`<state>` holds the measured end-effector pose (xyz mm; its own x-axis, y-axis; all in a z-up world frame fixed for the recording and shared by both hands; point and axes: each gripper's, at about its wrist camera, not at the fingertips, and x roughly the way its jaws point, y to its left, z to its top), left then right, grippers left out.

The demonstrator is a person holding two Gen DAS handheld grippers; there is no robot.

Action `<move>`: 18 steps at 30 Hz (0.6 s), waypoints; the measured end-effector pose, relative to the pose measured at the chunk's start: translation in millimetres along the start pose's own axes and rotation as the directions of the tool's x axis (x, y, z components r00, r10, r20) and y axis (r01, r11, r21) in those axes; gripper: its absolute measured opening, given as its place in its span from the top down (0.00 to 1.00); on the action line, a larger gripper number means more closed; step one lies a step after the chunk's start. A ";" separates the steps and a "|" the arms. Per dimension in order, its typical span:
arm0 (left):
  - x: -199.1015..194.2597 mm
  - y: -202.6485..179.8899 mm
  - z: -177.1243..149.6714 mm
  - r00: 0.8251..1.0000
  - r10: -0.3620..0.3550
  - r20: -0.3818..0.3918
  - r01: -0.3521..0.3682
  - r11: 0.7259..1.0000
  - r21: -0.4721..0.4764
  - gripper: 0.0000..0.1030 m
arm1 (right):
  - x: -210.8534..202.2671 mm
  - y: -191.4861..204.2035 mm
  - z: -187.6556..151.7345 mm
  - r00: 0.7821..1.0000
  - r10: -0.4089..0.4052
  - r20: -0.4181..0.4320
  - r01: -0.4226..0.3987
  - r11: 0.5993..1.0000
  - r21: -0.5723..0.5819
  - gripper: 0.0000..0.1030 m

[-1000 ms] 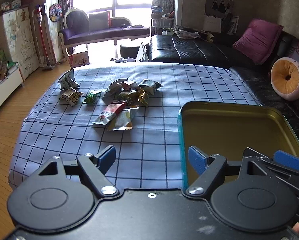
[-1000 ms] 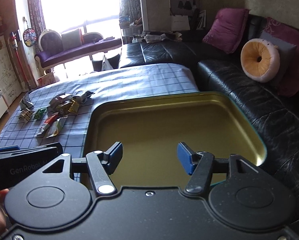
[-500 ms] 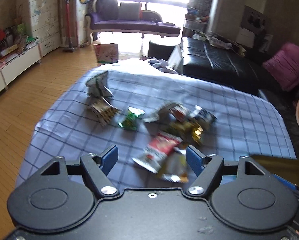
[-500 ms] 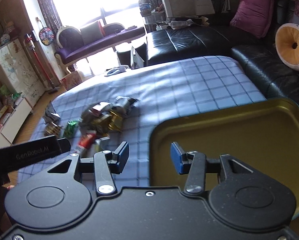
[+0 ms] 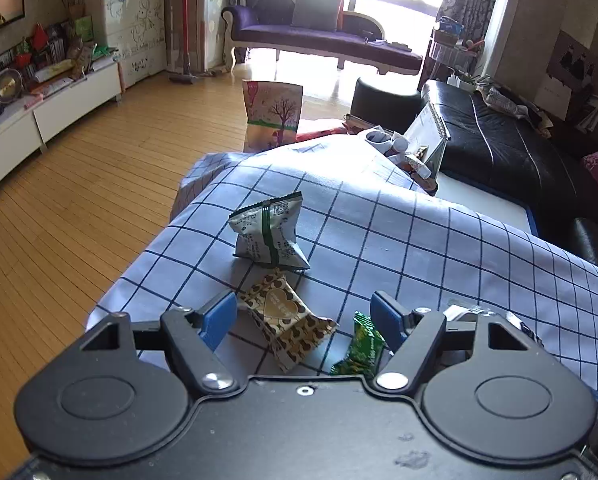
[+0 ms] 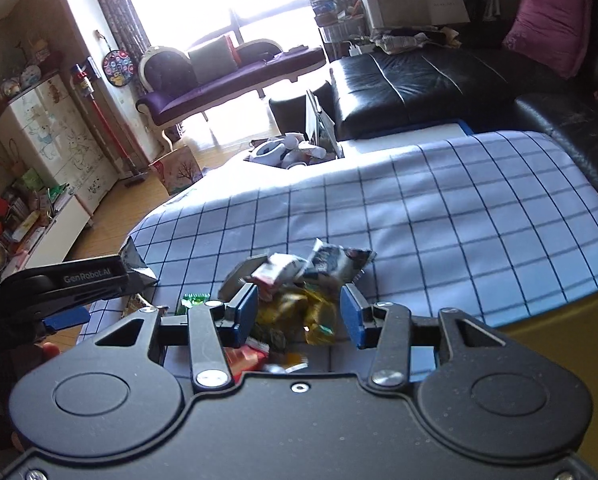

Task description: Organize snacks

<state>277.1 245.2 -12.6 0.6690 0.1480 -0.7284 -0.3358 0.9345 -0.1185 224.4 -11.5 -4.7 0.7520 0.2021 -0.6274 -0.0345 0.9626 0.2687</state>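
Snack packets lie on a blue-checked cloth. My left gripper hangs open just above a brown heart-patterned packet, its pads not touching it. A green packet lies by its right finger, and a grey-white packet with a green stripe stands farther off. My right gripper is open over a mixed pile of snacks, with gold and red wrappers below its jaws. One of the left gripper's fingers shows at the left of the right wrist view.
The corner of a gold tin tray sits at the right edge of the right wrist view. The cloth's edge drops to a wooden floor on the left. A paper bag, far-end clutter and a black sofa stand beyond.
Both grippers swung left, away from the gold tin and over the snacks. The left one went past the pile to the packets by the cloth's edge. Both pairs of jaws narrowed slightly.
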 end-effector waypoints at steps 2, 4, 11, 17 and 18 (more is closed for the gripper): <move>7.8 6.1 -0.5 1.000 -0.004 -0.011 0.004 1.000 -0.014 0.27 | 7.0 4.9 1.4 1.000 0.002 -0.019 -0.003 1.000 -0.017 0.48; 15.7 10.0 -2.3 0.999 -0.014 -0.037 0.014 1.000 -0.011 0.30 | 12.5 7.2 0.3 0.999 0.009 -0.045 -0.010 1.000 -0.028 0.51; 23.4 17.2 -0.7 0.999 -0.021 -0.049 0.023 0.999 0.043 0.39 | 30.9 1.9 5.1 0.990 0.072 -0.117 -0.066 0.996 0.057 0.55; 32.4 19.3 1.5 0.995 -0.067 -0.074 0.074 0.993 0.090 0.40 | 33.5 -8.3 2.9 0.992 0.057 -0.113 -0.044 0.993 0.113 0.56; 34.2 20.3 1.4 0.994 -0.077 -0.083 0.084 0.993 0.088 0.41 | 33.6 -9.5 2.7 0.992 0.053 -0.112 -0.040 0.992 0.116 0.56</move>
<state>294.1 269.7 -39.0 0.6354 0.0480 -0.7707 -0.2185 0.9684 -0.1199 251.8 -14.4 -26.4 0.6704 0.2722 -0.6902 0.0121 0.9262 0.3770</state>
